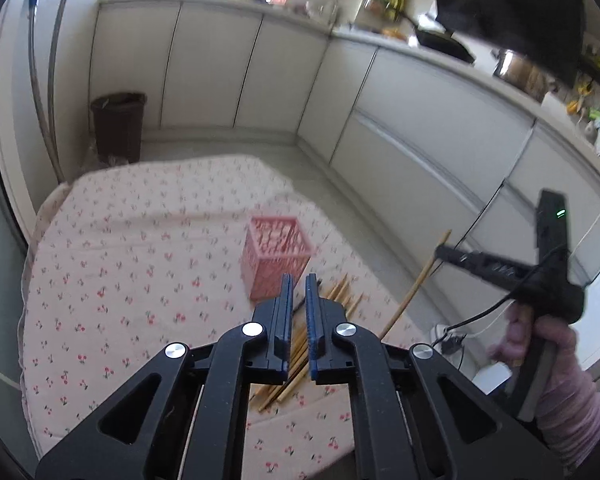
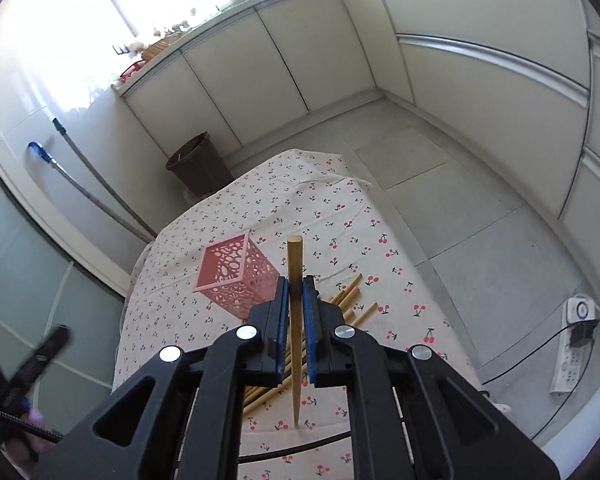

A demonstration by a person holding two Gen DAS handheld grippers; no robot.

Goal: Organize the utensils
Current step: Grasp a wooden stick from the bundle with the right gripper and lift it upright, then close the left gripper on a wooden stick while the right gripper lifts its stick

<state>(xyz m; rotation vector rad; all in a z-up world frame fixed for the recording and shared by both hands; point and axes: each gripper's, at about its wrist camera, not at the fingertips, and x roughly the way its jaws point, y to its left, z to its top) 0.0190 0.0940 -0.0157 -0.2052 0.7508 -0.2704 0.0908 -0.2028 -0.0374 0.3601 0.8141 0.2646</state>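
Observation:
A pink perforated basket stands on the cherry-print tablecloth; it also shows in the right wrist view. A pile of wooden chopsticks lies just right of it, partly hidden behind my left gripper, which hovers above the pile, nearly shut and empty. My right gripper is shut on one wooden chopstick, held above the table to the right of the basket. In the left wrist view that gripper is raised at the right with the chopstick hanging down.
A brown waste bin stands on the floor beyond the table's far edge. White kitchen cabinets run along the back and right. A power strip with cables lies on the floor to the right. Mop handles lean at the left.

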